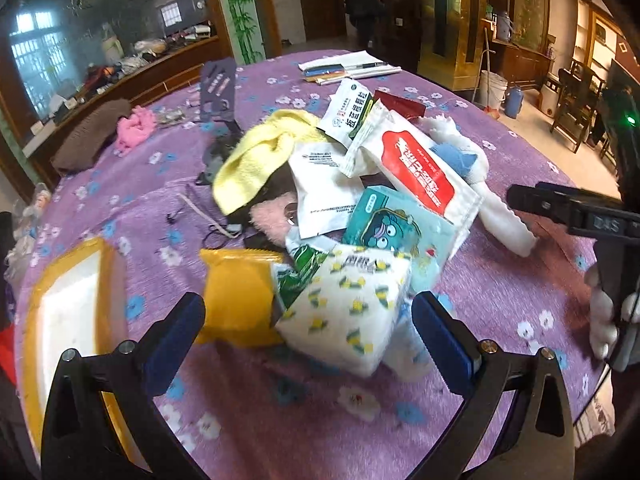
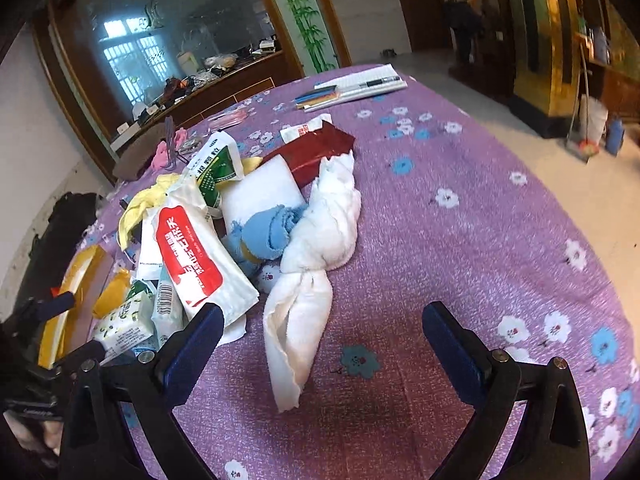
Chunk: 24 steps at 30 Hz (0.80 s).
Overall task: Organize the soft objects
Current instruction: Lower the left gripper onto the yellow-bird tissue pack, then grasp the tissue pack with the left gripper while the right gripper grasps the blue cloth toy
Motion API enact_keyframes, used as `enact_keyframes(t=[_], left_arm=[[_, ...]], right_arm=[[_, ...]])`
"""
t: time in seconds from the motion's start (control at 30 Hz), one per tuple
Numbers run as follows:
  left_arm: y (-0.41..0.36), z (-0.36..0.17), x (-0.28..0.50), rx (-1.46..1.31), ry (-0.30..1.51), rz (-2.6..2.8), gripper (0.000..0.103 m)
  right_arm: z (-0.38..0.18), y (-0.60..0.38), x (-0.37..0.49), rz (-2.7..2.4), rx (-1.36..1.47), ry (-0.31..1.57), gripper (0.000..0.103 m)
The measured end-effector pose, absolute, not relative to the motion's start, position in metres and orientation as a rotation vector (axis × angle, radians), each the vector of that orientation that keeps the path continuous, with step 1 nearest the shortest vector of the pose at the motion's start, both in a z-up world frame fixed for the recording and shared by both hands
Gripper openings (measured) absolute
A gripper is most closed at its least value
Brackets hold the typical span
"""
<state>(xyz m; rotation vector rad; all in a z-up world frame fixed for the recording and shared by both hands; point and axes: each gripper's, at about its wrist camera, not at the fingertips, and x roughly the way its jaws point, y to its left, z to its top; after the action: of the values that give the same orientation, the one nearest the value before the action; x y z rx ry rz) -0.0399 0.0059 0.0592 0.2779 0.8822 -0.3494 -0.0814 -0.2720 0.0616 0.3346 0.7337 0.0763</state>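
Left wrist view shows the purple tablecloth under a heap of packets, where the left gripper, jaws spread wide and empty, best closes squarely on the lemon-print tissue pack (the right gripper also gapes, empty, near the white towel)

Looks like somebody's living room at home. The worktop wears a purple flowered cloth, and past the tool there's a big wood-framed mirror over a cluttered sideboard. Bamboo painted panel next to it, wooden chairs off to the right, and a bucket on the floor.
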Motion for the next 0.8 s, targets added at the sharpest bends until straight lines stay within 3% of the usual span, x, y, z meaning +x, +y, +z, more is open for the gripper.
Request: enact_keyframes(t=[0.07, 0.2, 0.3, 0.57, 0.63, 0.8], left_arm=[[0.0, 0.053, -0.034, 0.275, 0.904, -0.362, 0.103], [-0.007, 0.052, -0.04, 0.277, 0.91, -0.41, 0.093], [-0.007, 0.051, -0.044, 0.271, 0.928, -0.439, 0.074], [-0.005, 0.044, -0.021, 0.183, 0.968, -0.441, 0.074], [-0.004, 0.042, -0.021, 0.159, 0.984, -0.458, 0.064], [0.004, 0.055, -0.038, 0.112, 0.942, -0.456, 0.063]], right_arm=[[0.063, -0.278, -0.082, 0.073, 0.337, 0.719, 0.101], [0.063, -0.273, -0.086, 0.062, 0.305, 0.703, 0.101], [0.063, -0.265, -0.087, 0.052, 0.3, 0.693, 0.101], [0.074, -0.279, -0.085, 0.044, 0.338, 0.731, 0.101], [0.084, -0.283, -0.08, 0.039, 0.322, 0.748, 0.101], [0.088, -0.264, -0.071, 0.077, 0.193, 0.819, 0.1]])
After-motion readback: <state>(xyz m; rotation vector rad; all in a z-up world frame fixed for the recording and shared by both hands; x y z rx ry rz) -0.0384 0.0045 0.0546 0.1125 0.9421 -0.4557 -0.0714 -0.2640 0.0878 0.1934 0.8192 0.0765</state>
